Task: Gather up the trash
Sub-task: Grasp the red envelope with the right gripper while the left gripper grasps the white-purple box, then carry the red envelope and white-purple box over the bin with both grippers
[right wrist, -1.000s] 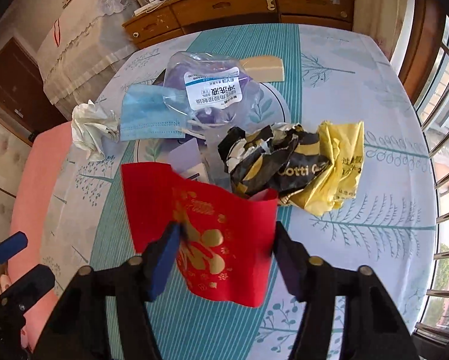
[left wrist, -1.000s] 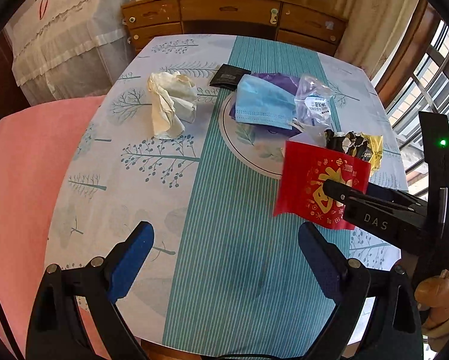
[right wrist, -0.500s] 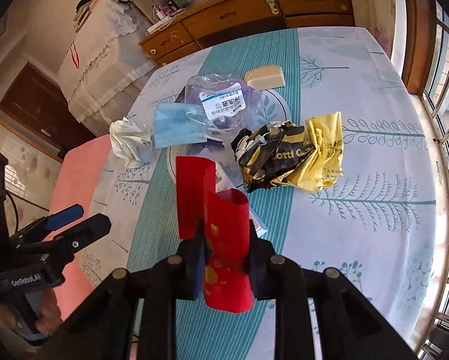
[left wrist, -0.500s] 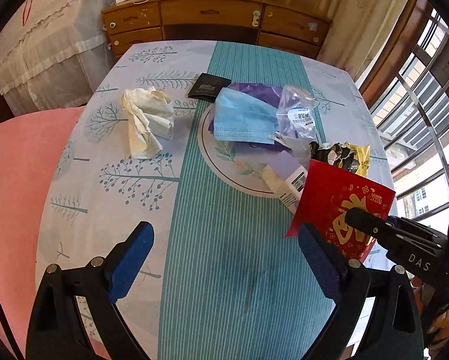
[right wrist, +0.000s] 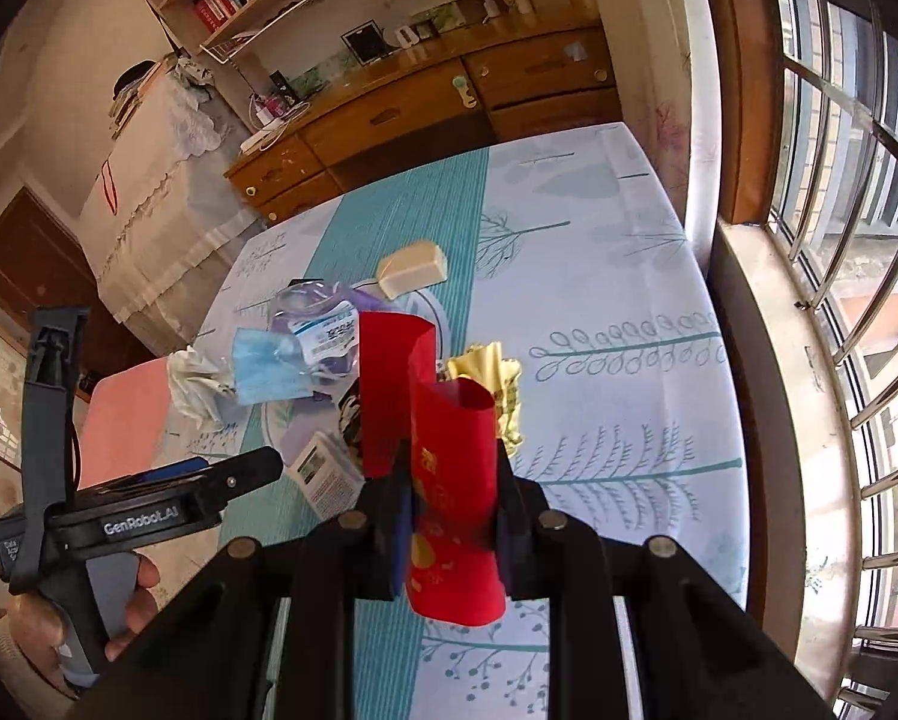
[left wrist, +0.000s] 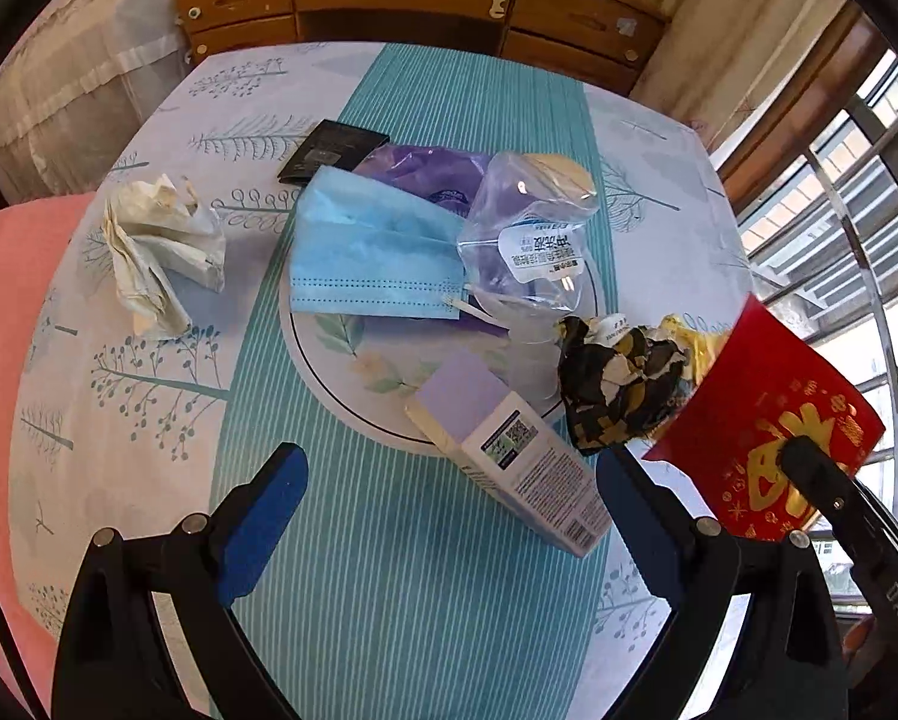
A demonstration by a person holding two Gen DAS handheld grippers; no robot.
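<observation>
1. Your right gripper (right wrist: 449,516) pinches the red envelope (right wrist: 449,480), lifted above the table's (left wrist: 389,600) near right edge.
2. Your left gripper (left wrist: 443,498), spread wide and empty, faces the small box (left wrist: 509,456) just ahead, lying diagonally; left is nearer.

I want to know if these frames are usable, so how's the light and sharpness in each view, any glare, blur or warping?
Left wrist view: even daylight, sharp on the blue mask; window side blown out; red envelope edge slightly smeared; fisheye bends the table. Right wrist view: bright window glare, red envelope soft up close in the right gripper; strong barrel distortion.
</observation>
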